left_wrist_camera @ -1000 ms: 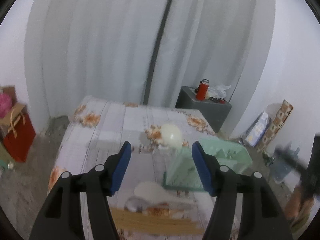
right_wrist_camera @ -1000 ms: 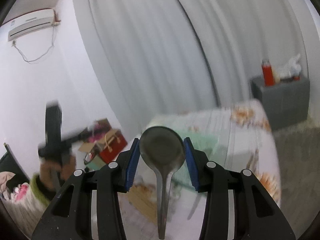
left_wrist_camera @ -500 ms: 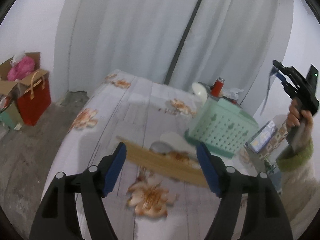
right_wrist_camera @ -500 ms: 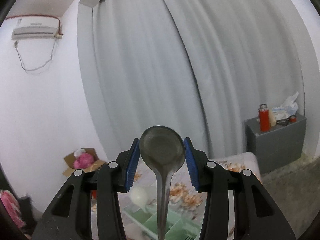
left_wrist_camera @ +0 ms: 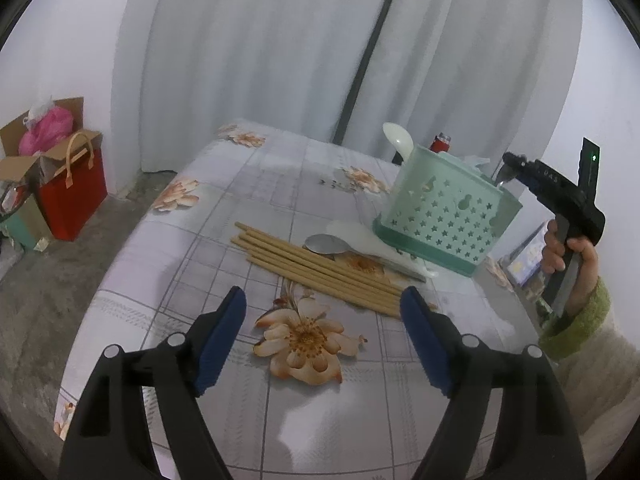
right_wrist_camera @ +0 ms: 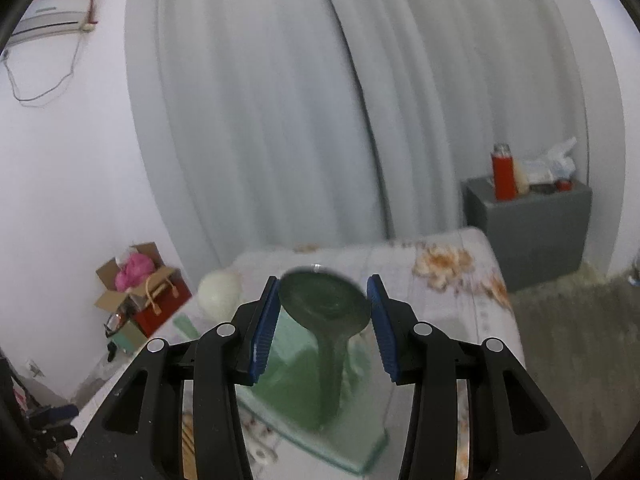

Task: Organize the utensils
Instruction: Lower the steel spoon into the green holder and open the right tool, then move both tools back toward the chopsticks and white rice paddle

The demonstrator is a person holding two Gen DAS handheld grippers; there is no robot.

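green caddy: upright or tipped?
Upright. The green caddy stands on its base on the table, with a white spoon sticking up from it.

Two white spoons (left_wrist_camera: 362, 234), two metal spoons (left_wrist_camera: 326, 245), one green basket (left_wrist_camera: 444, 216), several chopsticks (left_wrist_camera: 320, 268).

Floral table (left_wrist_camera: 168, 264) bears chopsticks (left_wrist_camera: 316, 268), spoons (left_wrist_camera: 352, 244), caddy (left_wrist_camera: 444, 208).

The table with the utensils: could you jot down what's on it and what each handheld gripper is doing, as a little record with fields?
surface: table with flowered cloth
holder: green basket, upright, white spoon standing in it
loose on cloth: chopsticks in a bundle; metal spoon and white rice paddle beside the basket
left gripper: jaws just been opening, nothing between them, above the cloth near the chopsticks
right gripper: holds a metal ladle over the basket
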